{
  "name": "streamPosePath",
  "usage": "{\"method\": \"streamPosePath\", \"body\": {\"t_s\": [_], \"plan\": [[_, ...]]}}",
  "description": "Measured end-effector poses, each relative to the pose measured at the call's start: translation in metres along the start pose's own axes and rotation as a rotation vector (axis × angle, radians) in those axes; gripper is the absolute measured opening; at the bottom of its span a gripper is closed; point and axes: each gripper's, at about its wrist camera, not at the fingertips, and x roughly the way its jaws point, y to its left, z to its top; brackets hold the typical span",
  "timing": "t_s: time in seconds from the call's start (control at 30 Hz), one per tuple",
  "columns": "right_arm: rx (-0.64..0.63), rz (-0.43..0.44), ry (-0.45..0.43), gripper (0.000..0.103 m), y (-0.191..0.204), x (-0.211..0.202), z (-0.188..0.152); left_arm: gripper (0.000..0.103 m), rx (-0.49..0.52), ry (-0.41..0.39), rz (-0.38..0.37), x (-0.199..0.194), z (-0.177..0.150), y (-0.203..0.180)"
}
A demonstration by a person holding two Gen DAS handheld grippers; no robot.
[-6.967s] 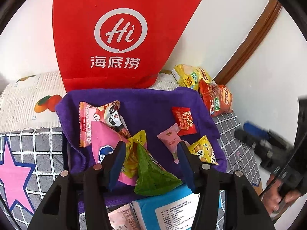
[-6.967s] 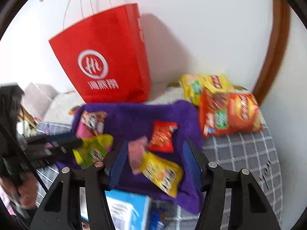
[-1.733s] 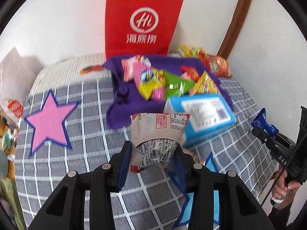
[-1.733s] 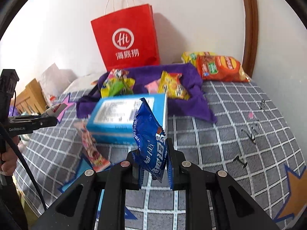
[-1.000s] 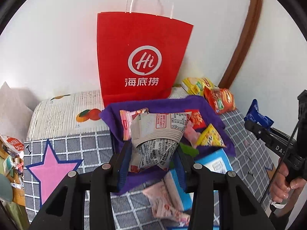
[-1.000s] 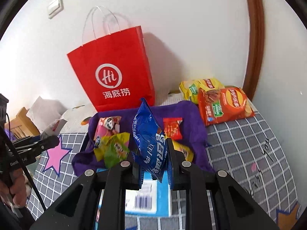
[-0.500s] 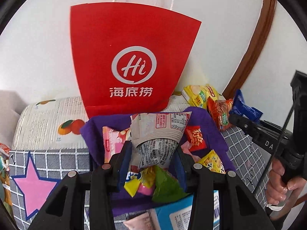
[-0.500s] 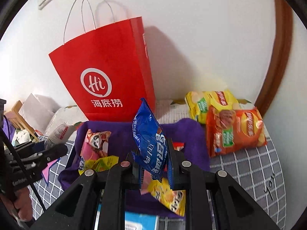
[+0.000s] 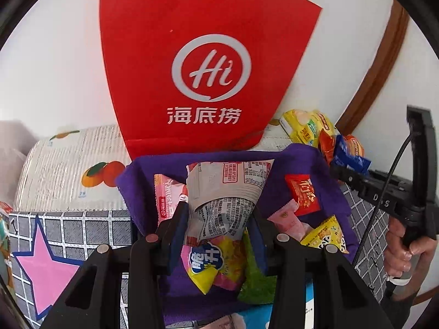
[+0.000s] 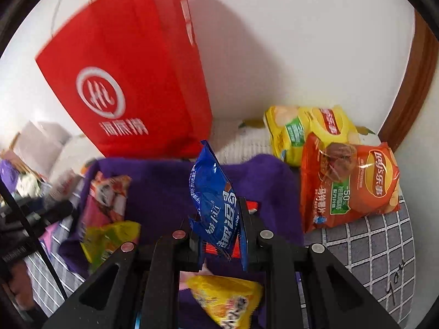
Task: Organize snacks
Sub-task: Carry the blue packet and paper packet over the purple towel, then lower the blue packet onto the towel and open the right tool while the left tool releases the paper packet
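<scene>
Two snack packets hang over the purple cloth point(image 9: 326, 170): a grey-white packet point(image 9: 227, 192) clamped in the left gripper point(image 9: 219, 227), and a blue packet point(image 10: 214, 200) pinched tight in the right gripper point(image 10: 219, 235). On the cloth lie a small red packet point(image 9: 301, 194), a pink one point(image 9: 288, 219) and yellow ones. Behind the cloth stands a red paper bag point(image 9: 208, 63); beside its far corner lie two crisp bags point(image 10: 348, 181).

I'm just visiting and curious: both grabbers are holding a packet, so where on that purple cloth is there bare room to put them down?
The purple cloth is barest along its back, in front of the red bag, between the pink panda packet and the orange crisp bag. Nearer the grippers it is crowded: yellow packet, small red packet, pink wrapper.
</scene>
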Motion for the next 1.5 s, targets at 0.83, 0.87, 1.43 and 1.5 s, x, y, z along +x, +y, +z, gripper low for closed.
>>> {"method": "streamPosePath", "body": {"t_s": [0.83, 0.87, 1.43, 1.5], "plan": [[-0.017, 0.082, 0.237, 0.022, -0.004, 0.059, -0.020, 0.040, -0.040, 0.040, -0.010, 0.015, -0.003, 0.008], [-0.023, 0.086, 0.243, 0.024, -0.001, 0.060, -0.020, 0.040, -0.043, 0.041, -0.019, 0.015, -0.002, 0.008], [0.023, 0.097, 0.085, 0.053, -0.003, 0.013, -0.005, 0.041, -0.016, 0.068, -0.091, 0.030, -0.006, -0.007], [0.027, 0.075, 0.070, 0.057, -0.002, 0.006, -0.003, 0.042, -0.012, 0.080, -0.079, 0.038, -0.008, -0.008]]}}
